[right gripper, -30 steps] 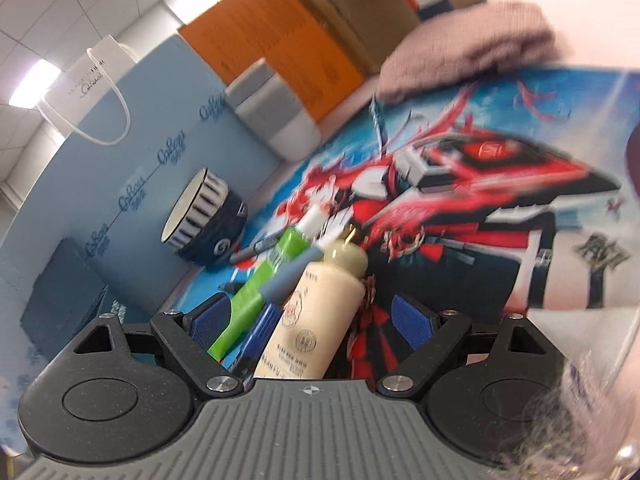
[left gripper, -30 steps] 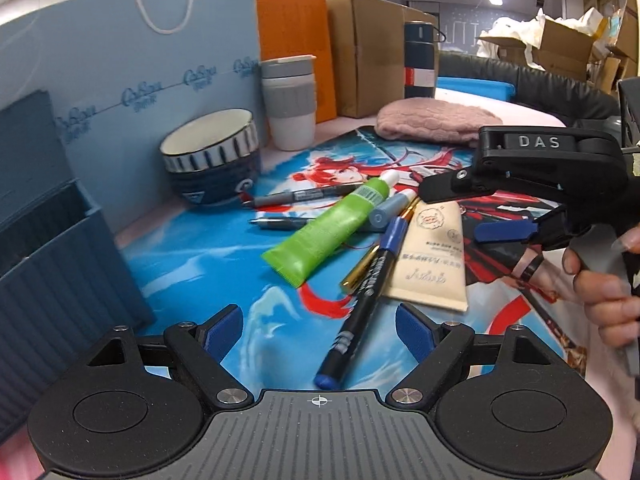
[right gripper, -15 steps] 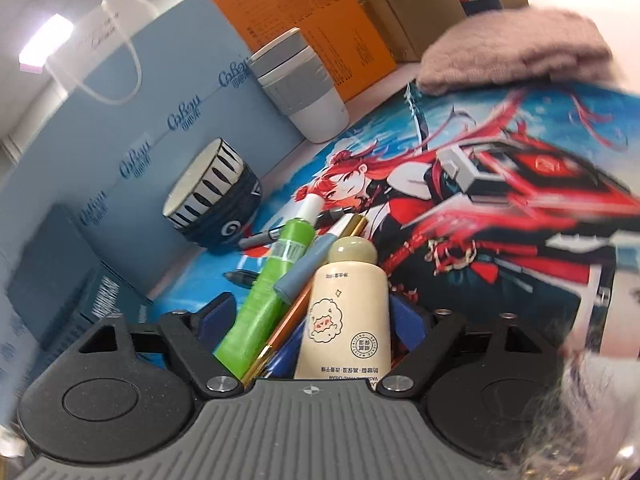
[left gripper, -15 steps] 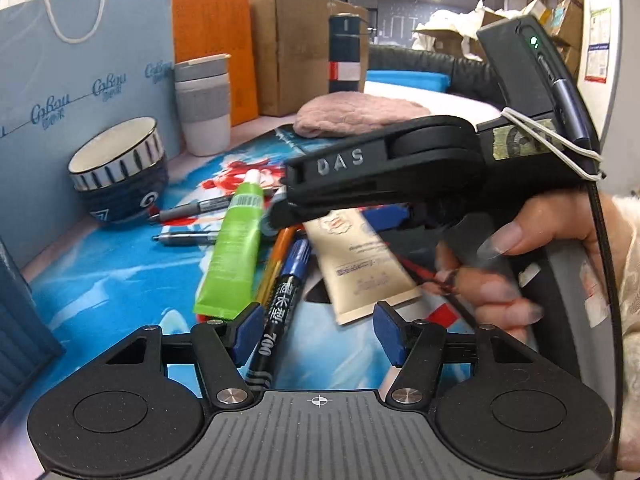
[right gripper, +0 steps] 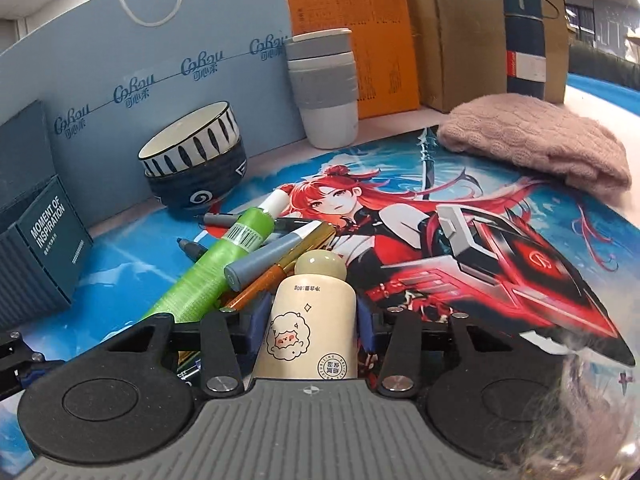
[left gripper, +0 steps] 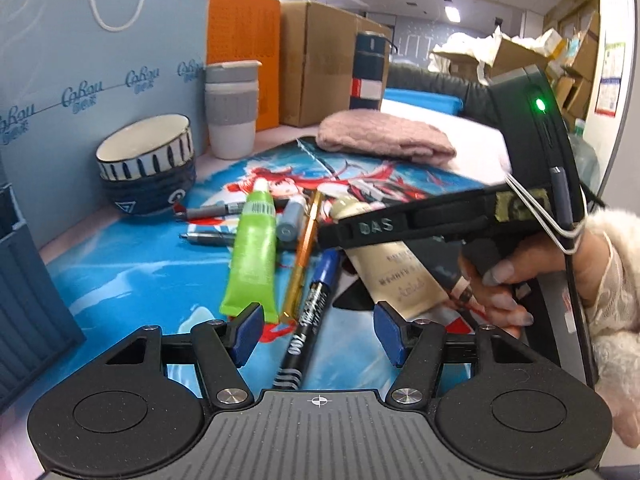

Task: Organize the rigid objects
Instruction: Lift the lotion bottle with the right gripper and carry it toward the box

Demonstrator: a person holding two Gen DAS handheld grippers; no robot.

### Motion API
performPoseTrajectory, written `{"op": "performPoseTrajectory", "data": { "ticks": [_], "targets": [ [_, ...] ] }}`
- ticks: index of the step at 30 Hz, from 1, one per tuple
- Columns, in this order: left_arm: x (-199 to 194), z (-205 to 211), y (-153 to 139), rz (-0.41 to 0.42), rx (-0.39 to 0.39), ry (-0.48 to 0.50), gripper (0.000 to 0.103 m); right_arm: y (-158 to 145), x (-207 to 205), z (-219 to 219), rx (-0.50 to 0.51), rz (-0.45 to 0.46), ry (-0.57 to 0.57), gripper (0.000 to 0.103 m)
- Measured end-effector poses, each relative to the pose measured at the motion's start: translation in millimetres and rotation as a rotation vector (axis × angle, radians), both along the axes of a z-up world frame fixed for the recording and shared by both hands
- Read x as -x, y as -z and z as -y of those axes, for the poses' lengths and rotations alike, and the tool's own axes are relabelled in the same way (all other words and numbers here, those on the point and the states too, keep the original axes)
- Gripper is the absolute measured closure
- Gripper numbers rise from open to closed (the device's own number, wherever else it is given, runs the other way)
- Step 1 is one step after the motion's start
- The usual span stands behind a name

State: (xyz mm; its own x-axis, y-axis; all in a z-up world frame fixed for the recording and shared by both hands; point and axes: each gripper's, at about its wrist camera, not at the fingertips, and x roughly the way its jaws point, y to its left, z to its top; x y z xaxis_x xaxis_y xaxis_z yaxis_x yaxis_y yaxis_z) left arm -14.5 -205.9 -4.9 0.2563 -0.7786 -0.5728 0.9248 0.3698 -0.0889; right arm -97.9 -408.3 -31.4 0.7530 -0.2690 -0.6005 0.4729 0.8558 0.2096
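Observation:
A pile of pens and tubes lies on the printed desk mat [right gripper: 500,216]. My right gripper [right gripper: 310,328] is closing, and its blue pads sit against both sides of the cream tube [right gripper: 312,320]. In the left wrist view the same tool [left gripper: 340,236] reaches in from the right over the cream tube [left gripper: 400,280], held by a hand [left gripper: 504,280]. My left gripper [left gripper: 318,332] stands open astride the blue marker [left gripper: 316,304], with its pads clear of it. Beside the marker lie a green tube [left gripper: 252,252], an orange pen [left gripper: 304,256] and a grey-capped marker [left gripper: 290,224].
Two stacked striped bowls [left gripper: 148,164] and a grey-banded cup [left gripper: 232,108] stand at the back by a blue paper bag [left gripper: 80,80]. A dark blue ribbed box [right gripper: 40,248] is at the left. A pink knit cloth [right gripper: 532,144], a flask [right gripper: 524,40] and cardboard boxes are at the back right.
My right gripper rolled level and closed in from wide open onto the cream tube. My left gripper narrowed and moved up over the blue marker.

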Motion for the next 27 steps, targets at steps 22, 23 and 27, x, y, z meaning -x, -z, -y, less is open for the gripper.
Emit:
{"op": "performPoseTrajectory", "data": {
  "ticks": [22,23,27],
  "targets": [
    [-37.3,-107.1,-67.9,0.091,0.192,-0.244,0.032,-81.4,32.7,-60.7,0.047,0.255,0.017,0.063],
    [-42.6,-121.1,-72.4,0.098,0.208,-0.288,0.03,-86.7,27.6,-67.8,0.06,0.262,0.005,0.063],
    [-73.6,-180.0,-79.5,0.055,0.291,-0.453,0.022,-108.9,5.5,-93.7,0.066,0.317,-0.062,0.063]
  ]
}}
